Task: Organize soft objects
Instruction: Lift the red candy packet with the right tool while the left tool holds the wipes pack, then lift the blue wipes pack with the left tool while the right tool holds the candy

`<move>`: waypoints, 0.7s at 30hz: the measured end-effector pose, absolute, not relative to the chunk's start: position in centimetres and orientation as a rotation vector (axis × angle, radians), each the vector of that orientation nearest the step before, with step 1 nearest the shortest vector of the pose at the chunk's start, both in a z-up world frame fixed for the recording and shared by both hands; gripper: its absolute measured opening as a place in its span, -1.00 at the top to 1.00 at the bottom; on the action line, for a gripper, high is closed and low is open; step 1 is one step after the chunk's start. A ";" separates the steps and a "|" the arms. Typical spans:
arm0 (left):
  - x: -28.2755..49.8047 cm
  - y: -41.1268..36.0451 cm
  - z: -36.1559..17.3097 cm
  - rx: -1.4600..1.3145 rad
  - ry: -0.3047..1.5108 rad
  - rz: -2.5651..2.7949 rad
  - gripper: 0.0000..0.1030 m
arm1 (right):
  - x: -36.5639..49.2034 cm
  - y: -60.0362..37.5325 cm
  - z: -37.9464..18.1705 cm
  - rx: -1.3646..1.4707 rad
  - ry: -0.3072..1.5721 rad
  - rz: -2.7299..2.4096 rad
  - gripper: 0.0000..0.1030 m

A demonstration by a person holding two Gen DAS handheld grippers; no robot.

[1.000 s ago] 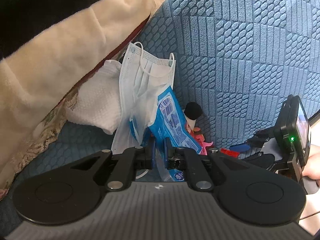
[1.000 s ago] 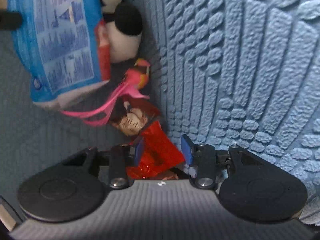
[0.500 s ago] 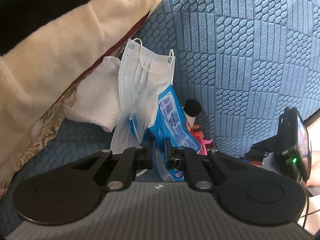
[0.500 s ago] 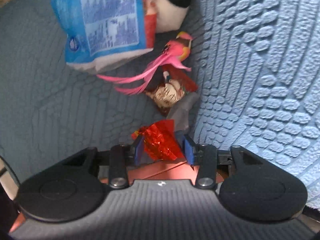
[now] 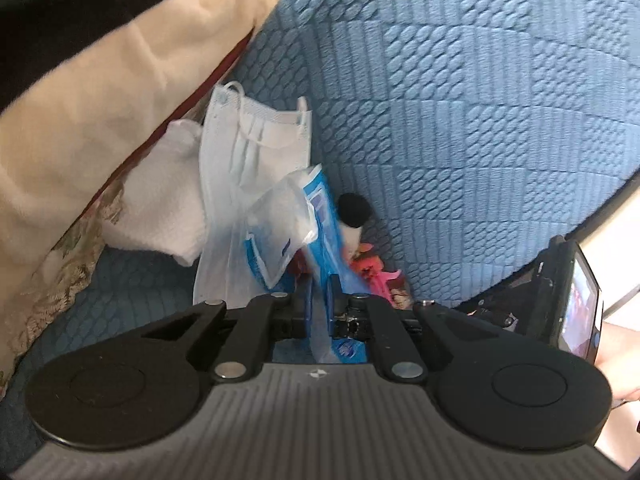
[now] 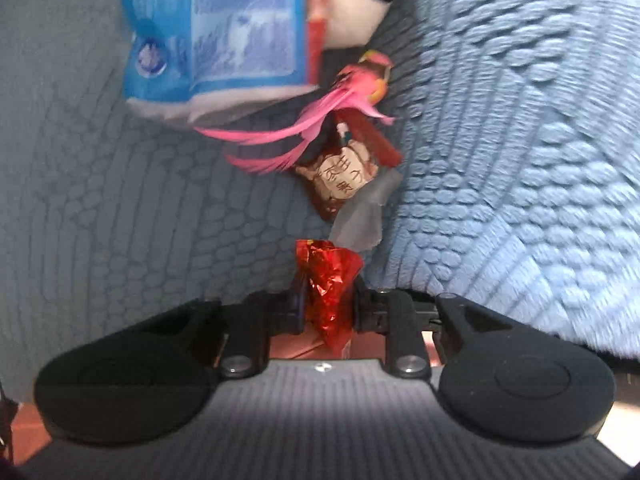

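Blue quilted sofa upholstery (image 5: 460,120) is filling most of both views, its seat meeting the backrest in a crease where the small soft things are gathering, probably because the crease is keeping them from sliding off.

At lower centre of the left wrist view, the left gripper (image 5: 319,312) is pinching the edge of a blue tissue pack (image 5: 320,220), jaws nearly together on the thin plastic, and is holding it propped up, likely to keep it in line with the pile. Just behind it, a white face mask (image 5: 248,152) is leaning against the backrest, and a folded white cloth (image 5: 160,208) is lying at centre left, tucked against a cream blanket (image 5: 100,88) that is draping down from the upper left.

In the right wrist view, the right gripper (image 6: 326,308) has just been closing and is squeezing a crumpled red foil wrapper (image 6: 326,284) at lower centre, pointing steeply down at the seat. Above it along the crease are lying a brown printed candy packet (image 6: 340,180), a pink feathered toy (image 6: 340,112) and a black-and-white plush (image 6: 360,4) at the top edge. Judging by this row, the wrapper is being brought in to join it.
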State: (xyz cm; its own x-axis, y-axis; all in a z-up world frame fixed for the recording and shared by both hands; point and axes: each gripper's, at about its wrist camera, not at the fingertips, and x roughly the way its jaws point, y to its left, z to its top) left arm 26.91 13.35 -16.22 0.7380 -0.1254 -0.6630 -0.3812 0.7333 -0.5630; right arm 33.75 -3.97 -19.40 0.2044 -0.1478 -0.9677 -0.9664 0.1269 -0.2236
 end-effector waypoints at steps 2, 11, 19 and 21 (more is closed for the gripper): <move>26.5 13.2 -15.7 -0.746 0.729 0.141 0.85 | 32.7 -4.6 -18.5 -1.245 1.189 0.870 0.53; 23.9 12.6 -13.9 -0.723 0.684 0.115 0.89 | 28.5 -8.2 -12.6 -1.002 1.102 0.788 0.53; 19.5 11.3 -12.3 -0.720 0.664 0.059 0.99 | 24.2 -9.7 -7.4 -0.785 1.037 0.735 0.53; 18.4 11.1 -12.2 -0.731 0.668 0.051 0.99 | 22.6 -9.8 -6.8 -0.727 1.038 0.732 0.53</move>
State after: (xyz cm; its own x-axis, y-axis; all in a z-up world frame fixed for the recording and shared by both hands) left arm 18.41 11.06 -12.25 0.7933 -0.1816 -0.5811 -0.2681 0.7528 -0.6012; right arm 22.56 -9.77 -6.82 0.3277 0.1829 -0.9269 -0.8118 0.5565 -0.1772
